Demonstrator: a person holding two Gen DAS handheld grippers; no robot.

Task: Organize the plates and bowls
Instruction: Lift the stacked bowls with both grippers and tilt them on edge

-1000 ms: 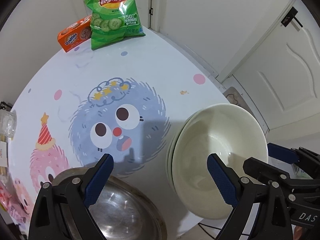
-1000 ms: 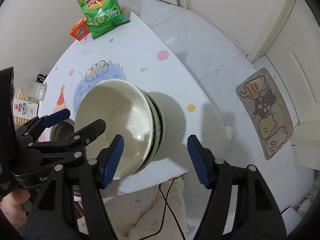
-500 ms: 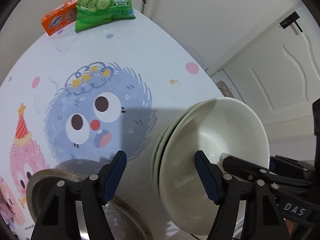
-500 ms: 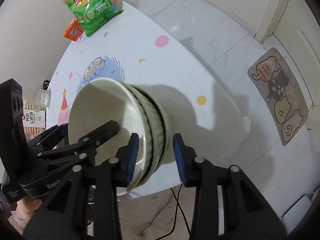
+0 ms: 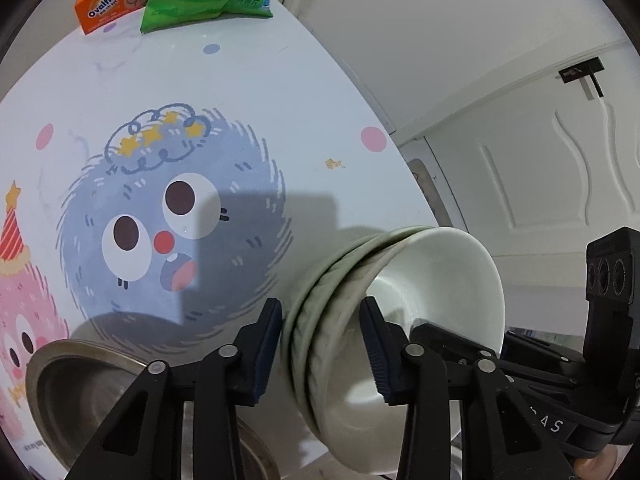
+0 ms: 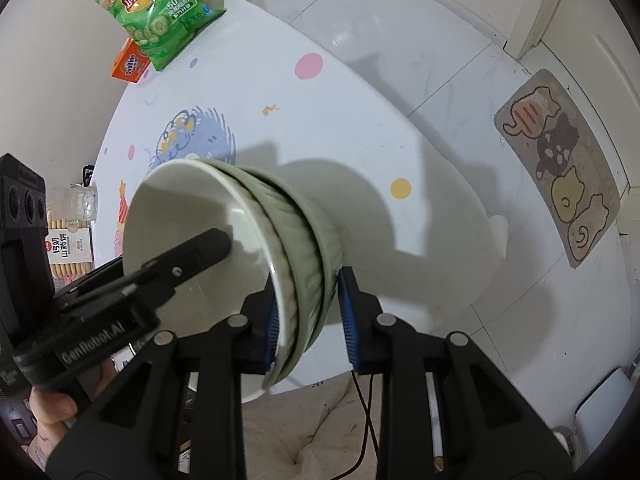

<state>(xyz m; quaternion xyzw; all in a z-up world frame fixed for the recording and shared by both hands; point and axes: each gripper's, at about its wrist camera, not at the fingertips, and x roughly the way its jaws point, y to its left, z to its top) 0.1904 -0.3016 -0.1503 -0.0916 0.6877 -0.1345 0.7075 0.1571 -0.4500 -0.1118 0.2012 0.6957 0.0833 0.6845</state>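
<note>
Closing on stacked bowls | left gripper | right gripper

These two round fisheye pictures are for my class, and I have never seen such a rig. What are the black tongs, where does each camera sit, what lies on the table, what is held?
A person holds two tools. Each camera looks along its own fingers. The left hand-held gripper and the right hand-held gripper are both closing over opposite rims of a stack of bowls, one finger inside, one outside. On the cartoon-print table lie a steel bowl, a chips bag and an Ovaltine box.
</note>
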